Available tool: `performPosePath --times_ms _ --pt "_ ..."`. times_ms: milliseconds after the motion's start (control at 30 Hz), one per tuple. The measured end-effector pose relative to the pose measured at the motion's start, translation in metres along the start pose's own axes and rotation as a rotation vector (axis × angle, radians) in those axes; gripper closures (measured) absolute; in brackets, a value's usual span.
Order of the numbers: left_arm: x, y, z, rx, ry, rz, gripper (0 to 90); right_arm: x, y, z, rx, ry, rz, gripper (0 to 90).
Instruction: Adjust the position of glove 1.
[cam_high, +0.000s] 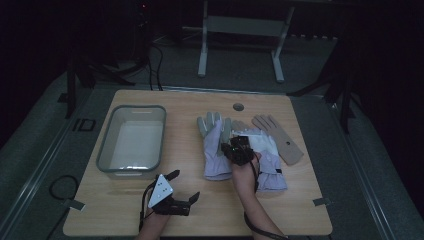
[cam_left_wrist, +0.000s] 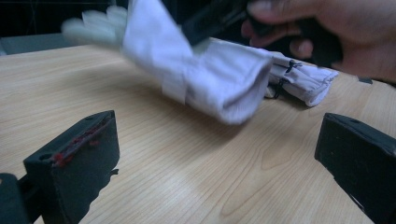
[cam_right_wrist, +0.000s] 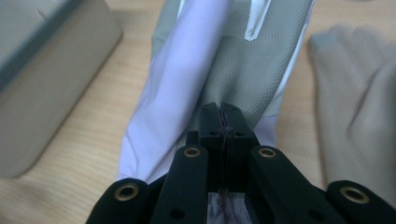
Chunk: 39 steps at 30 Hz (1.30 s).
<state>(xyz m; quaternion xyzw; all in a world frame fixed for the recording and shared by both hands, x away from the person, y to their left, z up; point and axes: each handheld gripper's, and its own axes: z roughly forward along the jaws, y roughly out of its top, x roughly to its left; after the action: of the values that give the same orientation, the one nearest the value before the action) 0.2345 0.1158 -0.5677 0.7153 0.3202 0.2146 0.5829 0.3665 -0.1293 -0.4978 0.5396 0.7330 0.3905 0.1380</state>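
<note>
1. Dark room, metal frame legs at 12 o'clock behind a light wood table (cam_high: 150, 220); dim light, so fine detail is soft.
2. R gripper (cam_high: 235, 148) sits just right of table centre, jaws pinched fully together on the fabric of the white glove (cam_high: 216, 150). The right gripper view shows the white glove (cam_right_wrist: 187, 84) hanging off the closed tips, its grey grippy palm facing the camera.
3. Why pinch the fabric? Likely so the glove lifts as one piece. In the left gripper view its cuff end (cam_left_wrist: 233, 88) looks raised off the wood, blurred.
4. Grey tub (cam_high: 132, 137) waits at 9 o'clock from the glove, empty, open side up. Prob. the drop spot, hence kept near.
5. L gripper (cam_high: 182, 187) parked at 7 o'clock near the front edge, jaws wide apart, holding nothing. It looks to be standing by, clear of the R hand's path.
6. Second white glove (cam_high: 270, 167) lies flat at 4 o'clock from R gripper, partly under the hand; tan glove (cam_high: 277, 137) at 2 o'clock, flat, untouched.
7. Judgement: pickup phase, carry to tub not yet done.
</note>
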Motion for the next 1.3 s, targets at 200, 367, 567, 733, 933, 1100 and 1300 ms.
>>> performPosePath --times_ms 200,367,567,733,933,1100,1300 --pt "0.000 0.000 0.000 0.001 0.000 0.000 0.1 -0.003 -0.013 0.025 0.059 -0.057 -0.013 87.0" --pt "0.000 0.000 0.000 0.001 -0.002 -0.001 0.1 -0.007 -0.020 0.039 0.085 -0.064 -0.020 73.7" --pt "0.000 0.000 0.000 0.003 -0.002 -0.001 0.1 -0.007 -0.012 0.029 0.082 -0.050 -0.036 64.7" --pt "0.000 0.000 0.001 0.004 -0.003 0.001 0.1 -0.009 -0.003 0.019 0.073 -0.018 -0.024 60.7" --pt "0.000 0.000 0.001 0.004 -0.003 0.000 0.1 -0.013 0.013 0.009 0.089 -0.022 -0.089 57.2" --pt "0.000 0.000 0.001 0.003 -0.002 -0.002 0.1 -0.023 0.022 0.001 0.107 -0.019 -0.133 56.3" --pt "0.000 0.000 0.001 0.003 -0.001 -0.002 0.1 -0.036 0.027 -0.013 0.114 -0.011 -0.153 56.3"
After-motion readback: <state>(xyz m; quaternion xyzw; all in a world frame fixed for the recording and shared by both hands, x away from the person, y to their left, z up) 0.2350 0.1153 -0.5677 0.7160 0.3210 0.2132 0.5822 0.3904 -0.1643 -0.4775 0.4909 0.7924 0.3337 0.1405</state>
